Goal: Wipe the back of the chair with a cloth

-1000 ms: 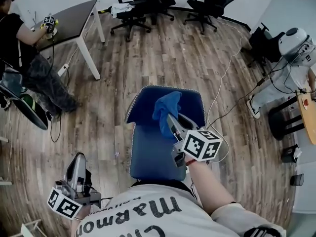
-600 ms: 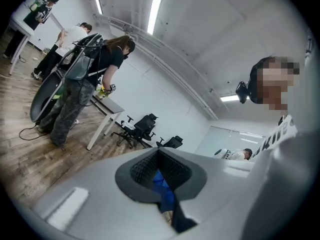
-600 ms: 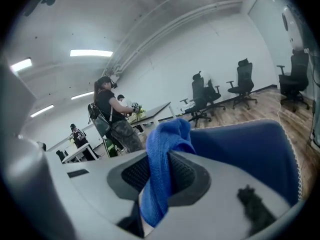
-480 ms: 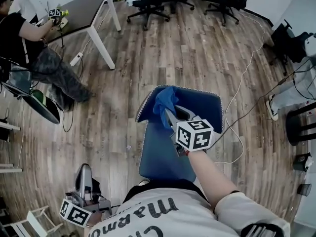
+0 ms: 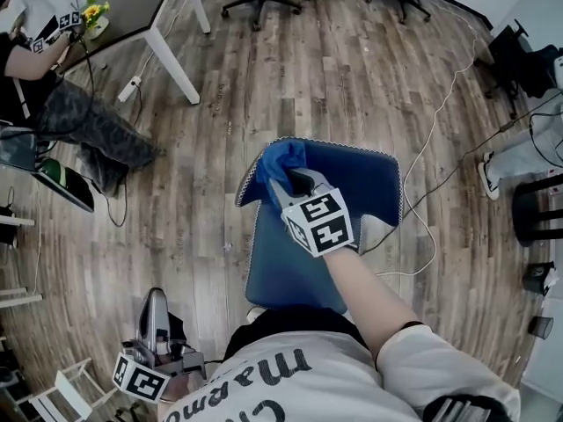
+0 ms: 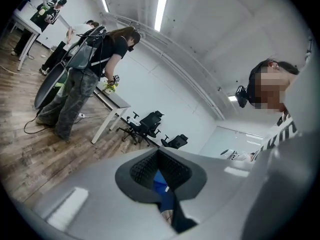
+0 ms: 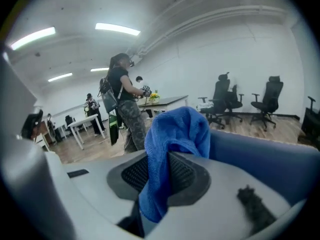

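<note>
Right arm is reaching forward; right gripper (image 5: 293,183) is pointing far, jaws pinching the blue cloth (image 5: 280,159). Left gripper (image 5: 156,299) is hanging near left, jaws together.

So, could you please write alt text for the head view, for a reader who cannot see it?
Seen from above, the right gripper, shut on a blue cloth, holds it at the top edge of the blue chair back. The left gripper hangs empty at lower left, over a wooden floor.
</note>
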A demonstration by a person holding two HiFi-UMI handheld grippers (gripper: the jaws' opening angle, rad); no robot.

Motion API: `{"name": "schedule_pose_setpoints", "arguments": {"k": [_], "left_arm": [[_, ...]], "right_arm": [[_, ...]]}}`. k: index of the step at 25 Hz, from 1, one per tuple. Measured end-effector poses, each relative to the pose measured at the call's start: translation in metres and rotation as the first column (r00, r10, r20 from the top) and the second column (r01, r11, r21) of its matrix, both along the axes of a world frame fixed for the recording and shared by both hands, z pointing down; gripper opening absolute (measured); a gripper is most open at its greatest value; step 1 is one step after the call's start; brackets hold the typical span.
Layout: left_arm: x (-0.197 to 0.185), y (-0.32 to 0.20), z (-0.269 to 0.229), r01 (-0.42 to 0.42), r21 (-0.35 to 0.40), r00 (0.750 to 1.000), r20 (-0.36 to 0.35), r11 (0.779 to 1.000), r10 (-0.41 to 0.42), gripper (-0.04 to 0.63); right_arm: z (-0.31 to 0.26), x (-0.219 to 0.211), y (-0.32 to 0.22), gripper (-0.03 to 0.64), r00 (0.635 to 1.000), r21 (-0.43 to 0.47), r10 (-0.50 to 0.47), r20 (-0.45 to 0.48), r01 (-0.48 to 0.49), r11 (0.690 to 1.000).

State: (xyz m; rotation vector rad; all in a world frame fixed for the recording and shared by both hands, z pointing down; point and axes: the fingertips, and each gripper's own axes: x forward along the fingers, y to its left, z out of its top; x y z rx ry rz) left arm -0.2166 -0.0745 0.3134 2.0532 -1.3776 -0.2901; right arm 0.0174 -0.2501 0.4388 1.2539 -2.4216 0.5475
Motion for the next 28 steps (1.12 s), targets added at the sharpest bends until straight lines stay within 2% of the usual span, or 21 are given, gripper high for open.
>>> {"name": "schedule_pose_setpoints", "arguments": {"k": [3,5,13,17,22,28], "left_arm": [[0.007,-0.001,0.004,-0.015,-0.014,1.0,-0.006,1.0,0.014,0.008],[0.01,-0.002,0.009,-0.024,-0.023,1.0,-0.011,0.999,0.023,0.008],[0.032,-0.014,0.019,-0.082,-0.037,0.996,-0.042,0.996,0.08,0.008],[0.044,-0.016,0.025,-0.123,-0.045,0.991,-0.05,0.991,0.121,0.008],[0.054,-0.017,0.029,-0.158,-0.047,0.986,-0.065,0.986,0.154,0.008],[0.062,-0.016,0.029,-0.198,-0.037,0.978,-0.074,0.98,0.194,0.008]], "right_arm": [[0.017,-0.001,-0.001,0.094,0.992,-0.036,-0.088,-0.085,0.085,0.996],[0.026,0.008,-0.004,0.092,0.991,-0.057,-0.084,-0.104,0.078,0.995],[0.018,0.06,-0.009,0.08,0.996,-0.064,0.091,0.015,-0.09,0.994],[0.013,0.085,-0.002,0.08,0.986,-0.046,0.165,0.026,-0.164,0.985],[0.014,0.138,0.006,0.078,0.936,-0.084,0.342,0.084,-0.335,0.938],[0.016,0.185,0.024,0.078,0.877,-0.109,0.468,0.107,-0.458,0.882]]}}
